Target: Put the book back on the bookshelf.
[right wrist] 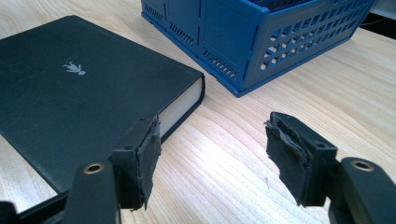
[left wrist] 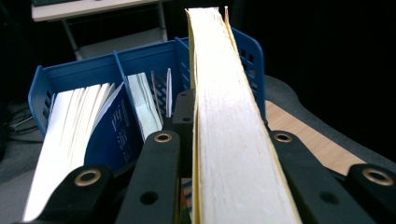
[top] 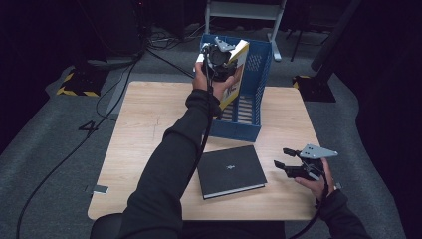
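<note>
Left tool (top: 219,59) clamps the yellow-edged book (left wrist: 229,140) upright over the blue file rack (top: 256,79); right tool (right wrist: 212,149) gapes empty beside the black book (right wrist: 79,88).

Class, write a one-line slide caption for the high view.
Left gripper holds a yellow-edged book over the blue file rack; a black book lies on the table.

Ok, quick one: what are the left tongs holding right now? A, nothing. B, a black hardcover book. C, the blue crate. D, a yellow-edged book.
D: the left tongs are clamped on the yellow-edged book, held up over the blue crate.
</note>
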`<state>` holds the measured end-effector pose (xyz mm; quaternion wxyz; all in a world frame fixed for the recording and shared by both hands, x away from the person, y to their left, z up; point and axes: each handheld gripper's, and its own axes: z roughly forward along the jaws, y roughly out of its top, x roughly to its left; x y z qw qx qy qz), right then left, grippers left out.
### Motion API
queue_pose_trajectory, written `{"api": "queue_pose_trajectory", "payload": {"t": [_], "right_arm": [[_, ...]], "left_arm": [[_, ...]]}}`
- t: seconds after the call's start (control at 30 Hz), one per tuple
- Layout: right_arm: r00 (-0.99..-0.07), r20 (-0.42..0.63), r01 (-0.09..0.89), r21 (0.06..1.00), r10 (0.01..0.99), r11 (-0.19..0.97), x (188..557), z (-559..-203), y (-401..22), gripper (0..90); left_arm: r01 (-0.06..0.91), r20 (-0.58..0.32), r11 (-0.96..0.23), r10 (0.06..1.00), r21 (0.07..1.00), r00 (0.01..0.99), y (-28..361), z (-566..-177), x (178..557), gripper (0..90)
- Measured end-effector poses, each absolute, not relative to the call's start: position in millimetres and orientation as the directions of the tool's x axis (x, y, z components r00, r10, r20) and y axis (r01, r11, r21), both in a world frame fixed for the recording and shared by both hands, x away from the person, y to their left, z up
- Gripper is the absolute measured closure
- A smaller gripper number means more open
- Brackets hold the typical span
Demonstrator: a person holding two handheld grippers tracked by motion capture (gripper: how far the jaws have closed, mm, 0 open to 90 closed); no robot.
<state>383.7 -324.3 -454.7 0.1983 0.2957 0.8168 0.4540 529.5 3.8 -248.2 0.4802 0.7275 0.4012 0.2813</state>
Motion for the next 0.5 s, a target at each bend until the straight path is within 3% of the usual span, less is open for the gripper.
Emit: {"api": "queue_pose_trajectory", "payload": {"t": [0.5], "right_arm": [[-0.752, -0.049, 0.301, 0.861, 0.657, 0.409, 383.1, -455.2, -323.4, 35.4]], "left_arm": [[0.34, 0.009, -0.18, 0.894, 0.923, 0.448, -25.4, -250.0, 572.6, 75.1]]}}
